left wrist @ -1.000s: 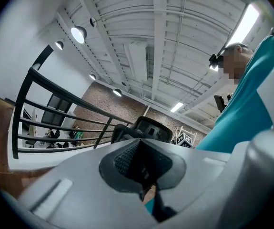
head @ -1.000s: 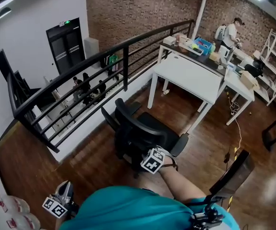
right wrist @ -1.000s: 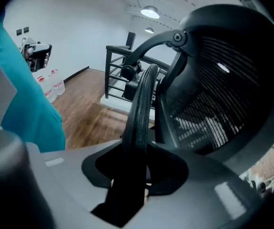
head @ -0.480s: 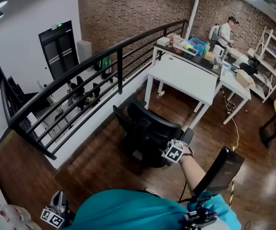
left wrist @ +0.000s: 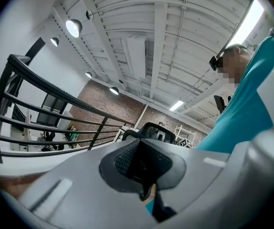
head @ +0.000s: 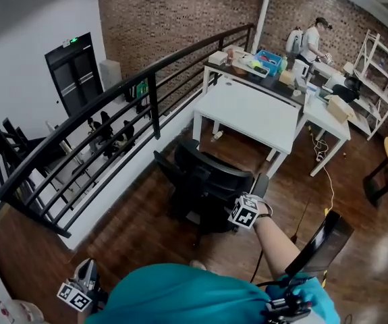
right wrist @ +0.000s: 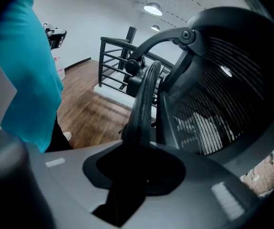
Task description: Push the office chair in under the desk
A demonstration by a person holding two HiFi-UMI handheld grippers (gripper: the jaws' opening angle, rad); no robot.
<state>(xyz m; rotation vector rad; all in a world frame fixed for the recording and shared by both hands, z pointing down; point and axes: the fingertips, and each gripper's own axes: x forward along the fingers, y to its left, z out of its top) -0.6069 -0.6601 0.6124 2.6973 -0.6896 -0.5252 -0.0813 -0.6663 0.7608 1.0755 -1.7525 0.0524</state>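
Your right tool [head: 239, 209] is closing on the top rim of the office chair [head: 204, 181], the black backrest edge running between its jaws, which gives you a handle to steer from behind; your left tool [head: 79, 290] hangs clenched and empty at your side, unneeded here; the chair stands on the wooden floor [head: 146, 228] near the white desk [head: 251, 110], not yet under it, so a straight forward push looks right.
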